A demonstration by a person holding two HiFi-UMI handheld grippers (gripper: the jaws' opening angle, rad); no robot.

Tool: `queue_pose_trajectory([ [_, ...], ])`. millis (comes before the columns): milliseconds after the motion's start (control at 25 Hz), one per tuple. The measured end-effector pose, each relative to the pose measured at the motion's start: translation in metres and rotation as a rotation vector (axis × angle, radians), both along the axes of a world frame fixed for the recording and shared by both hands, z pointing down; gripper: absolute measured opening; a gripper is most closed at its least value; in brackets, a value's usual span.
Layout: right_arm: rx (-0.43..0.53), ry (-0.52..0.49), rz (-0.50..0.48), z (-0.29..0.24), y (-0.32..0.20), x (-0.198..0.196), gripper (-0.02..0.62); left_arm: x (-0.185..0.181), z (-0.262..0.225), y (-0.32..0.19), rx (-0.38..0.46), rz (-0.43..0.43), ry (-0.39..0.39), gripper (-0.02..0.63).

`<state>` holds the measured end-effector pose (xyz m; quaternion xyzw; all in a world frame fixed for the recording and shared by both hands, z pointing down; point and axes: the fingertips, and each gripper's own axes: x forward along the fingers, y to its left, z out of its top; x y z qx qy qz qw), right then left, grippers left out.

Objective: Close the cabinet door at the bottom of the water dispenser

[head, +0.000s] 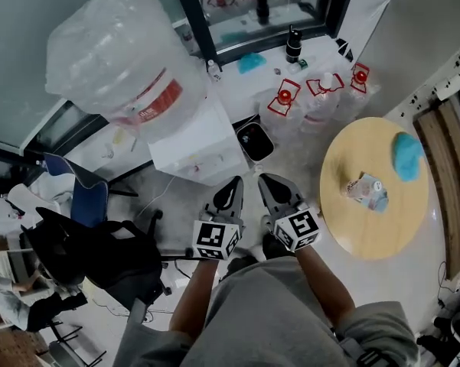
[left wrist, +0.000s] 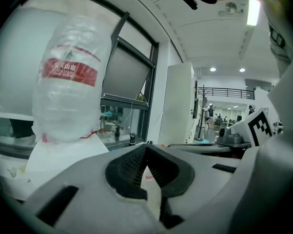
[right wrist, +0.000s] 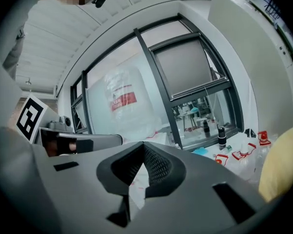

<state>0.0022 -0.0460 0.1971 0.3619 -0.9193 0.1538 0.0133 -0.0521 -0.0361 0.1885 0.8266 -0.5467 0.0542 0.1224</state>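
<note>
The white water dispenser [head: 193, 145] carries a big plastic-wrapped bottle [head: 119, 52]. Seen from above, its cabinet door is hidden under its top. Both grippers hang side by side just in front of the dispenser, not touching it. The left gripper [head: 233, 182] has its jaws pressed fully together on nothing, and so has the right gripper [head: 268, 180]. A black bin [head: 254, 141] sits just right of the dispenser, and a round table [head: 367, 232] stands further right.

White dispenser [head: 195, 147] carries clear bottle [head: 111, 52], red label [head: 159, 100]; table [head: 371, 232] seemingly tan.
</note>
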Motion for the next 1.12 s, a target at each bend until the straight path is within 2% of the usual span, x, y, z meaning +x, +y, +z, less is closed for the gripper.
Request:
queue_pose_trajectory([
  [200,0.072,0.012,-0.011,-0.031,0.012,-0.002,0.009,-0.001,-0.032,0.010,0.061,-0.009,0.006,0.008],
  [440,0.107,-0.002,-0.015,-0.048,0.019,-0.008,0.008,-0.006,-0.048,0.023,0.104,-0.030,0.020,0.008],
  [1120,0.138,-0.002,-0.039,-0.051,0.017,-0.028,0.009,-0.022,-0.052,0.018,0.126,-0.070,0.012,0.008],
])
